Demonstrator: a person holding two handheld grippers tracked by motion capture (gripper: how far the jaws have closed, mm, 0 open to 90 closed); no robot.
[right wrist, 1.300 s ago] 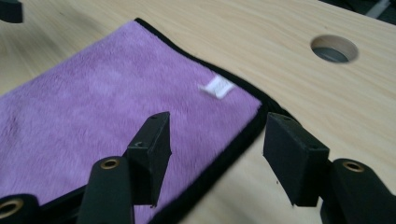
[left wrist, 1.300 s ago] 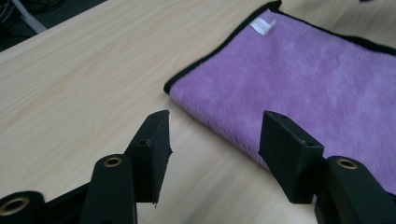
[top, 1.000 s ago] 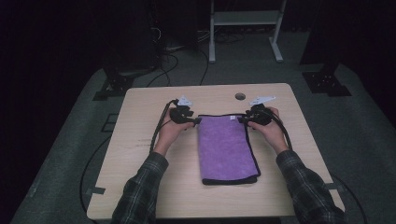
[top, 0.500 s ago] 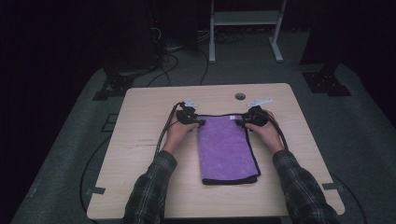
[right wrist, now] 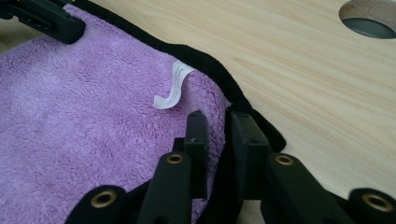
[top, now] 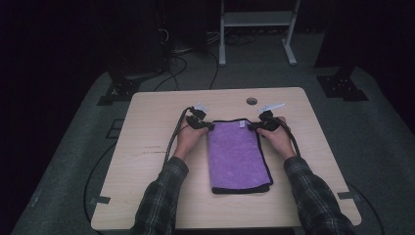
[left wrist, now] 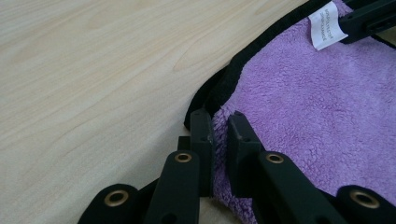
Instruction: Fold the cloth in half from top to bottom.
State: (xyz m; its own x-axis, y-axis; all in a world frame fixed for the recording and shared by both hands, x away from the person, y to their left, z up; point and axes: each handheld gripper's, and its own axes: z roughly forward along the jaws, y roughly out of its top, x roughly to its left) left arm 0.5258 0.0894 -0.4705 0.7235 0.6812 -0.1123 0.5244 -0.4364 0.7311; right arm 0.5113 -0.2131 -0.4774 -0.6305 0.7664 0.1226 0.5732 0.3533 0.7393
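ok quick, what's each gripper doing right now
Left gripper: shut on the purple towel at its far left corner.
Right gripper: shut on the towel's far right corner.

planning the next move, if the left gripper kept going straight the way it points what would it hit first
Probably the right gripper, whose jaw tip sits at the towel's opposite far corner by the white label. The left gripper points along the purple pile; depth is unclear.

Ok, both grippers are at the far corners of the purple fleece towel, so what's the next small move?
Probably lift both corners together. The left gripper and right gripper each pinch a black-edged far corner of the folded purple fleece towel, which lies flat on the wooden table.
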